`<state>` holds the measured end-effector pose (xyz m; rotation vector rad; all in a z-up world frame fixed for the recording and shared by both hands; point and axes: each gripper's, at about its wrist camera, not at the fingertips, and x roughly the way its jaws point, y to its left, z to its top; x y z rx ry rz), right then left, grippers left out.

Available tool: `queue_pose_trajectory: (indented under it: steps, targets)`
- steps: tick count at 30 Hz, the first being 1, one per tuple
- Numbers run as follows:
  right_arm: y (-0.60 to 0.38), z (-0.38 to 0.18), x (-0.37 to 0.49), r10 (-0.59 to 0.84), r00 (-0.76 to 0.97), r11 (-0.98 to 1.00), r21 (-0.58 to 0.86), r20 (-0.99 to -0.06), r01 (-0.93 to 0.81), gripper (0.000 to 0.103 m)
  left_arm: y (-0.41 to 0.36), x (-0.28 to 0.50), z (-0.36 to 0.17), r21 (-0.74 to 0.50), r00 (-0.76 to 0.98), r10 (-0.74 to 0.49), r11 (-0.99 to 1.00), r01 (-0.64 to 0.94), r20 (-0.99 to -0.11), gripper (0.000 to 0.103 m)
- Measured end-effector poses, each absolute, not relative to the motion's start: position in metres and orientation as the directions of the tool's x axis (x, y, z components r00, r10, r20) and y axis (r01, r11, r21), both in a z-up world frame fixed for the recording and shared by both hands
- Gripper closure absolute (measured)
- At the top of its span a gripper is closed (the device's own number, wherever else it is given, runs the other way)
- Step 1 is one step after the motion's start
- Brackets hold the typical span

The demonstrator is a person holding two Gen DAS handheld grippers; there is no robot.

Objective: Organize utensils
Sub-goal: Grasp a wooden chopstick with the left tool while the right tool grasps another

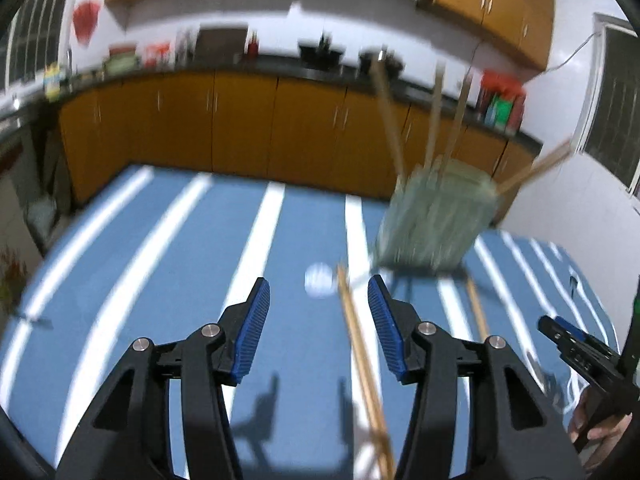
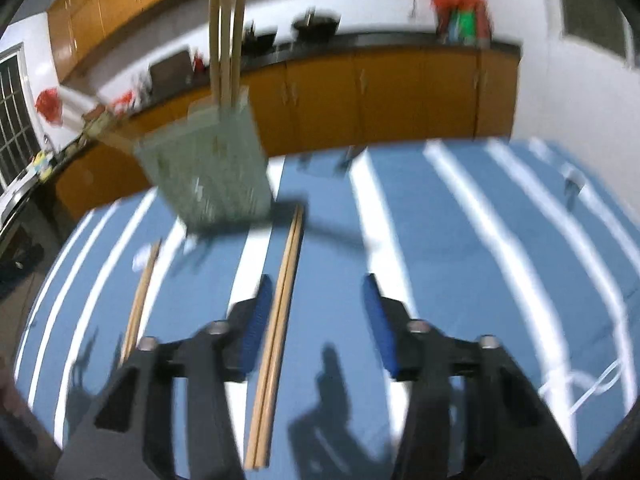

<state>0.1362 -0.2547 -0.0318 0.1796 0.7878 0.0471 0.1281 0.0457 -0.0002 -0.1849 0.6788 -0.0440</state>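
Both the left gripper (image 1: 319, 300) and right gripper (image 2: 318, 300) stand open and empty; light, stiff, apparently wooden chopsticks (image 2: 276, 328) lie at six o'clock of the green holder (image 2: 208, 168), best pinched mid-length.

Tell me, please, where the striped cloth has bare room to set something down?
The striped cloth is bare left of the left gripper, out to the cabinets. Crowded spots: around the green holder and the loose chopsticks before it. In the right wrist view, the cloth right of the right gripper is also free.
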Motion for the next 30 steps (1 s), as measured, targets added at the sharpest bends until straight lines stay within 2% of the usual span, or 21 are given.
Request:
queue_pose_trajectory:
  steps: [1, 8, 10, 12, 15, 20, 30]
  targets:
    - [-0.251, -0.042, 0.137, 0.132, 0.675, 0.981, 0.191, -0.726, 0.014, 0.074, 0.044, 0.128, -0.011, -0.186, 0.758, -0.109, 0.982, -0.017, -0.643, 0.051]
    - [-0.229, -0.067, 0.138, 0.174, 0.602, 0.978, 0.206, -0.779, -0.016, 0.078, 0.026, 0.125, -0.049, -0.151, 0.690, -0.127, 0.988, 0.027, -0.712, 0.053]
    - [-0.224, -0.071, 0.139, 0.165, 0.587, 0.982, 0.186, -0.793, -0.024, 0.085, 0.020, 0.125, -0.054, -0.145, 0.678, -0.133, 0.989, 0.040, -0.723, 0.054]
    - [-0.222, -0.073, 0.140, 0.159, 0.587, 0.984, 0.174, -0.794, -0.031, 0.086, 0.017, 0.124, -0.061, -0.151, 0.664, -0.147, 0.987, 0.052, -0.733, 0.056]
    - [-0.221, -0.073, 0.142, 0.114, 0.582, 0.992, 0.123, -0.805, -0.024, 0.094, 0.015, 0.122, -0.067, -0.164, 0.646, -0.164, 0.985, 0.061, -0.746, 0.059]
    - [-0.231, -0.073, 0.143, 0.043, 0.594, 0.997, 0.077, -0.803, 0.031, 0.095, 0.014, 0.120, -0.072, -0.190, 0.622, -0.194, 0.979, 0.074, -0.759, 0.068]
    - [-0.244, -0.074, 0.143, 0.030, 0.598, 0.995, 0.083, -0.801, 0.060, 0.095, -0.002, 0.119, -0.080, -0.180, 0.590, -0.210, 0.977, 0.111, -0.779, 0.082]
